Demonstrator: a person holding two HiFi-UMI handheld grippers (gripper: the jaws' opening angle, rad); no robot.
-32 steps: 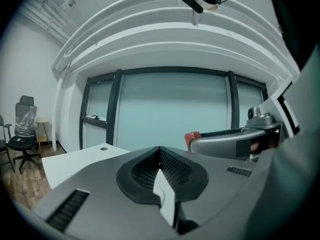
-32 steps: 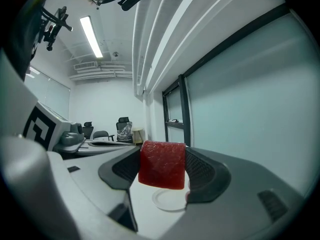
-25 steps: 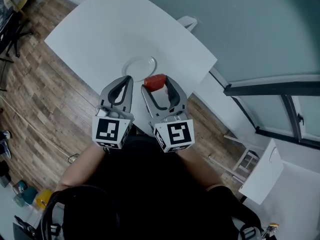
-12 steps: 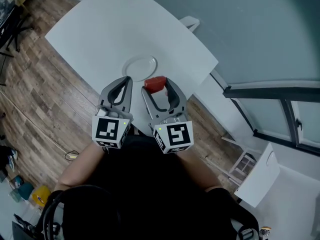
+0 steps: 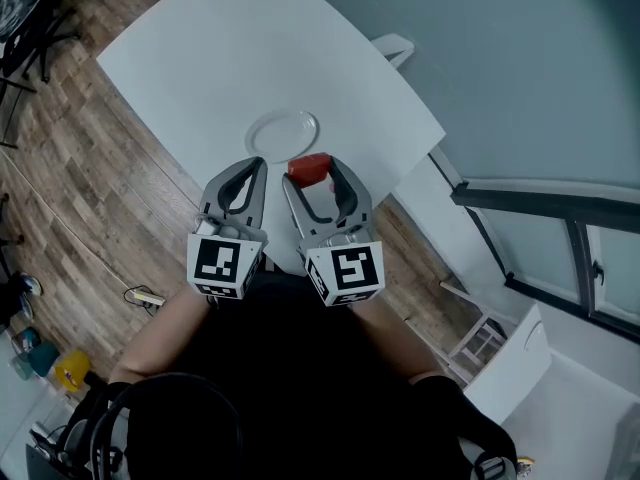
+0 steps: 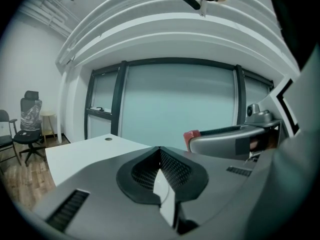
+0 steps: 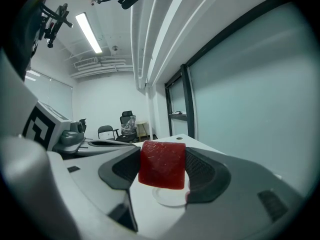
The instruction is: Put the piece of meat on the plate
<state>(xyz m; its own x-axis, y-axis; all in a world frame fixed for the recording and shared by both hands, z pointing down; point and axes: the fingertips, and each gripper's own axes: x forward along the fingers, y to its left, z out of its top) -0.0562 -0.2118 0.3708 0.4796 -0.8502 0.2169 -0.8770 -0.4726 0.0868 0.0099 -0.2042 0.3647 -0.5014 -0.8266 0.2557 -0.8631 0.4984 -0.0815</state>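
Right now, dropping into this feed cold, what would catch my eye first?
The red piece of meat stands out: it is clamped between the jaws of the right gripper, held up over the near edge of the white table. Just beyond it lies the small white plate, with nothing on it. The left gripper sits alongside on the left, jaws shut and empty.

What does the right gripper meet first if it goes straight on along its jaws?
Likely the white plate: it lies on the table just beyond the piece of meat clamped in the right gripper. Depth is unclear; it could pass over it.
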